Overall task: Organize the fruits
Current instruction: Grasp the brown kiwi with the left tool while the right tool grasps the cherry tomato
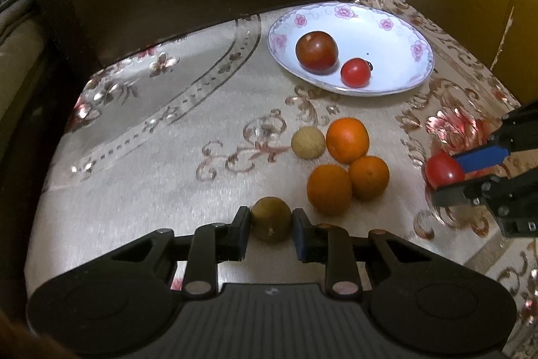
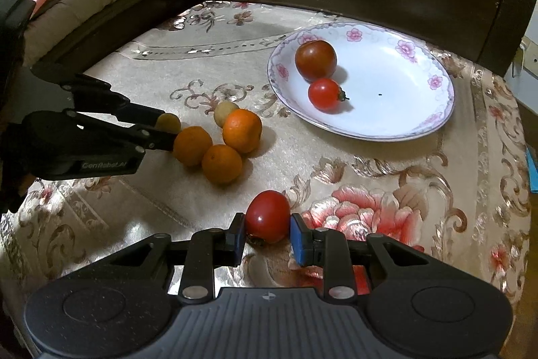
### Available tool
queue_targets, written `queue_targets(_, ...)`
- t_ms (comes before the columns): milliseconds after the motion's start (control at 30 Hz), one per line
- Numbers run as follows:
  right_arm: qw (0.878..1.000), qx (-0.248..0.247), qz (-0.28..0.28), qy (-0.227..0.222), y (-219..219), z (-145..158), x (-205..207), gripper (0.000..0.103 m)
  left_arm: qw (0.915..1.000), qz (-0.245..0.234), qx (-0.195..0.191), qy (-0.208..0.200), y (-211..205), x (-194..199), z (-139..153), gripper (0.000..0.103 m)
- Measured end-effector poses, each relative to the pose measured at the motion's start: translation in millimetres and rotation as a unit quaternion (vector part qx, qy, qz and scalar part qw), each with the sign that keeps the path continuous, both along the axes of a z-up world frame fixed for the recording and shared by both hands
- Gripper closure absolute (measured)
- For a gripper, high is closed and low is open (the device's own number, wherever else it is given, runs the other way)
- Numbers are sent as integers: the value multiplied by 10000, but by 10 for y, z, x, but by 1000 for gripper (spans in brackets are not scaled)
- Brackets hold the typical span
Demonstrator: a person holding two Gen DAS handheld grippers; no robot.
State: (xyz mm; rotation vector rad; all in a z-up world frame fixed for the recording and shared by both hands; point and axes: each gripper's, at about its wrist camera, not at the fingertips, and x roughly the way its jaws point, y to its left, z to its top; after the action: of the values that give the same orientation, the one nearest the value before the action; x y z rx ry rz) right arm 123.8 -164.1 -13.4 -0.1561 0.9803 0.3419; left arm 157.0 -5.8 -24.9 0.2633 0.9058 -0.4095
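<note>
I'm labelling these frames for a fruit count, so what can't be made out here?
- Left wrist view: the underside of the brownish-green round fruit is hidden by the claw.
- Right wrist view: that fruit is mostly behind the left claw.
- The tiny dark speck in the white floral plate is too small to identify.

The left claw [image 2: 167,131] covers most of the brownish fruit [image 2: 169,122] in the right wrist view, and an orange [image 2: 242,130] hides part of the pale round fruit [image 2: 224,112] behind it. In the left wrist view, the right claw [image 1: 447,179] runs off the picture's edge and masks part of its red tomato [image 1: 441,170]. A tiny dark speck [image 2: 380,95] on the plate [image 2: 420,123] is too small to make out.
</note>
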Motion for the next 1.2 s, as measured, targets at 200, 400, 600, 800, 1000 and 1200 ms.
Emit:
queue_targets(200, 10000, -42, -14, -13, -12, 31, -33, 82, 9999, -36, -140, 1, -19, -156, 141, 68)
queue_targets(400, 10000, -97, 10, 6, -3, 70, -75, 82, 9993, -359, -73, 99, -258, -285, 97, 68)
queue_targets(600, 9996, -225, 136, 42, 9, 45, -121, 81, 9979, -614, 45, 183, -388, -338, 27, 68)
queue_targets(800, 9996, -197, 166, 64, 0, 31, -92, 79, 9973, -702, 60, 184, -360, -347, -4, 67)
queue_targets(1000, 9996, -219, 162, 33, 6, 24, -106, 79, 9974, -710, 9, 158, -318, -371, -11, 66)
queue_targets(1200, 9996, -234, 165, 41, 15, 21, -99, 77, 9978, -647, -5, 159, -337, -363, -8, 65)
